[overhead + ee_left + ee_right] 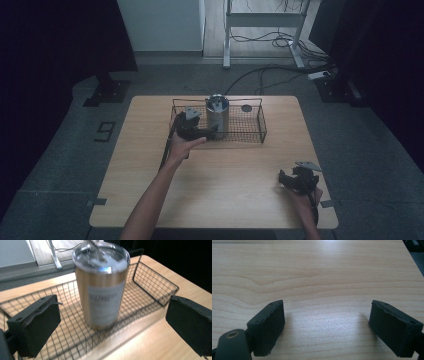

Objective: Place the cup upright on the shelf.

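A steel tumbler with a clear lid and a pale label stands upright in a black wire basket at the far middle of the table. My left gripper is at the basket's near left side and points at the tumbler. Its jaws are open and stand wide to either side, well short of the tumbler. My right gripper sits low over the bare wood at the front right, open with nothing between its pads.
The wooden table has bare room between the basket and its front edge. A small dark round thing lies by the basket's far rim. Beyond the table are a grey floor, desk legs and cables.
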{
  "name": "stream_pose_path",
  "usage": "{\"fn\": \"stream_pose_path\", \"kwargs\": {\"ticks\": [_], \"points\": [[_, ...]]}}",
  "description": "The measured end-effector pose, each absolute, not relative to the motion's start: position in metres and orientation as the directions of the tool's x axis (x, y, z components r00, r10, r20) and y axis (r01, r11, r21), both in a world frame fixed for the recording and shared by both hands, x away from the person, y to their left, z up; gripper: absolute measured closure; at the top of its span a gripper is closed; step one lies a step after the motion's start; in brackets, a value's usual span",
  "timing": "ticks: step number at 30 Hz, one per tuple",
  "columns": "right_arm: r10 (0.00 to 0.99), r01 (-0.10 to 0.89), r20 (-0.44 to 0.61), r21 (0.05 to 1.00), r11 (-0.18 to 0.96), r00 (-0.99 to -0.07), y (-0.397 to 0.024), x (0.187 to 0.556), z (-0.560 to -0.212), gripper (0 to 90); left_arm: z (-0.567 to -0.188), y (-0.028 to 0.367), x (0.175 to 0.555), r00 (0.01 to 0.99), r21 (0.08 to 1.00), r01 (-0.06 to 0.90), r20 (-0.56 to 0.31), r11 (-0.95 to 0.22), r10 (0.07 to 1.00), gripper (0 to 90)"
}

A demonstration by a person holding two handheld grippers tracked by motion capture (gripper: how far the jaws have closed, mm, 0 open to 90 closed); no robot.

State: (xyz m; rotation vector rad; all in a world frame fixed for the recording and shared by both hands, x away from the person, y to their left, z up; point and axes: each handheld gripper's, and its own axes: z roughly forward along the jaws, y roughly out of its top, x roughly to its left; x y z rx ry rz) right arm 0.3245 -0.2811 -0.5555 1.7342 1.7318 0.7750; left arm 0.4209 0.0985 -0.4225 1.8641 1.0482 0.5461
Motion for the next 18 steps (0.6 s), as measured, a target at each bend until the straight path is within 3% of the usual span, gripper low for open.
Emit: {"fn": "stream_pose_path", "kwargs": {"ticks": [10, 13, 18], "points": [[1.0, 0.675, 0.008, 0.738, -0.008, 0.003, -0.281, 0.325, -0.555, 13.0, -0.434, 0.14, 0.366, 0.567, 0.87, 0.452, -0.109, -0.198, 0.816, 0.3], [1.0, 0.675, 0.008, 0.738, -0.011, 0.007, -0.28, 0.325, -0.555, 12.9, -0.442, 0.151, 0.348, 0.548, 0.878, 0.426, -0.06, -0.216, 0.834, 1.5], [1.0, 0.675, 0.009, 0.738, -0.014, 0.011, -0.28, 0.325, -0.555, 12.9, -0.457, 0.166, 0.329, 0.555, 0.87, 0.436, -0.056, -0.232, 0.83, 1.2]]}}
